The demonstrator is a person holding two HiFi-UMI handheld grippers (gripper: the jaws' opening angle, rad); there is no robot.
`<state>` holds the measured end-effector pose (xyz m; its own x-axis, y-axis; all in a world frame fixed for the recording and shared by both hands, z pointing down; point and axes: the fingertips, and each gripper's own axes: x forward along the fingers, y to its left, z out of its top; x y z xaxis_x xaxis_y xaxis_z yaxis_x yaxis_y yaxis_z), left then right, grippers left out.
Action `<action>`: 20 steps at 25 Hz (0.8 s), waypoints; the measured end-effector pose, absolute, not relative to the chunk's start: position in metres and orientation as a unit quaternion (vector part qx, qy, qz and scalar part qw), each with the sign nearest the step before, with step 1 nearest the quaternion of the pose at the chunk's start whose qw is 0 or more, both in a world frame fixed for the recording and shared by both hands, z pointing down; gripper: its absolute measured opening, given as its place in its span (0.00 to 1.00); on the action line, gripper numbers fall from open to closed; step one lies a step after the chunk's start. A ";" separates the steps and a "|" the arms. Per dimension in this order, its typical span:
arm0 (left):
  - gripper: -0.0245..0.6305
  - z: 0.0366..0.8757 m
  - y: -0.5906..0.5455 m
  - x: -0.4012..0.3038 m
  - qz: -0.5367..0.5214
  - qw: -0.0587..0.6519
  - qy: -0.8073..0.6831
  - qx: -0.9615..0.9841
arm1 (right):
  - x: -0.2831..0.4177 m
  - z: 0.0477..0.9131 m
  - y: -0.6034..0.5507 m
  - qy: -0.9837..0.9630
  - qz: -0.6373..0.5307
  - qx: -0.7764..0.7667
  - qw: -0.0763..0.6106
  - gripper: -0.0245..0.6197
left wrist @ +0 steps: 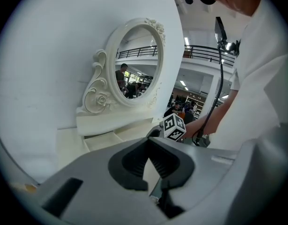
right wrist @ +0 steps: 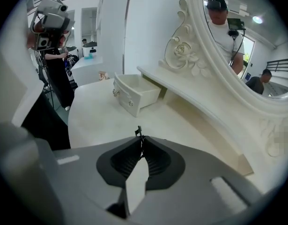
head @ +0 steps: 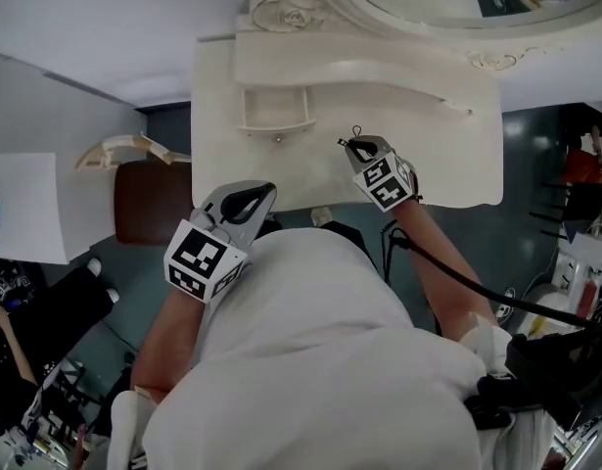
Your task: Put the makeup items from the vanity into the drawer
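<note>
Over the vanity top (head: 447, 155), thin black item (right wrist: 139, 132) in the tightly closed right gripper (right wrist: 142, 139).

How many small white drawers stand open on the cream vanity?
1. The small white drawer is pulled out from under the mirror shelf, left of the vanity top's middle. More drawers may be hidden.

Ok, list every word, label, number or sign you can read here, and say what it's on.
No readable text anywhere.
Left cube and right cube: square black-and-white markers only, no letters or digits.
Sheet: a blue blot, no writing visible.
Vanity, drawer, mirror: plain.
Thin black item in right claw: no print.
Clutter at the right edge: too small and blurred to read.
</note>
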<state>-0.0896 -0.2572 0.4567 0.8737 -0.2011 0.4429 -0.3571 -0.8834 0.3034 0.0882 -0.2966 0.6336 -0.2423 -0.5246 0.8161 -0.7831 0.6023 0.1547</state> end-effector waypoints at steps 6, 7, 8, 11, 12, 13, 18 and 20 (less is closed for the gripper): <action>0.04 0.455 -0.269 -0.102 0.198 0.183 -0.117 0.956 | 0.067 0.590 -0.301 -0.789 0.130 0.418 0.432 0.07; 0.04 0.454 -0.272 -0.105 0.197 0.183 -0.114 0.956 | 0.061 0.583 -0.303 -0.792 0.127 0.414 0.430 0.07; 0.04 0.454 -0.274 -0.109 0.196 0.182 -0.111 0.957 | 0.054 0.576 -0.306 -0.797 0.124 0.409 0.428 0.07; 0.04 0.454 -0.278 -0.124 0.195 0.181 -0.108 0.958 | 0.031 0.561 -0.317 -0.809 0.120 0.393 0.421 0.07; 0.04 0.454 -0.279 -0.129 0.194 0.180 -0.110 0.958 | 0.023 0.558 -0.322 -0.813 0.116 0.387 0.420 0.07; 0.04 0.455 -0.280 -0.134 0.194 0.180 -0.112 0.958 | 0.016 0.557 -0.327 -0.817 0.112 0.381 0.419 0.07; 0.04 0.457 -0.287 -0.157 0.189 0.184 -0.137 0.955 | -0.017 0.556 -0.356 -0.835 0.096 0.339 0.423 0.07; 0.04 0.456 -0.292 -0.168 0.186 0.189 -0.148 0.953 | -0.032 0.560 -0.369 -0.840 0.095 0.319 0.428 0.07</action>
<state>-0.1684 -0.2921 0.4565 0.8865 -0.2122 0.4113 -0.3534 -0.8841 0.3056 -0.0317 -0.3689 0.5604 -0.4297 -0.4544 0.7803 -0.6175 0.7784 0.1132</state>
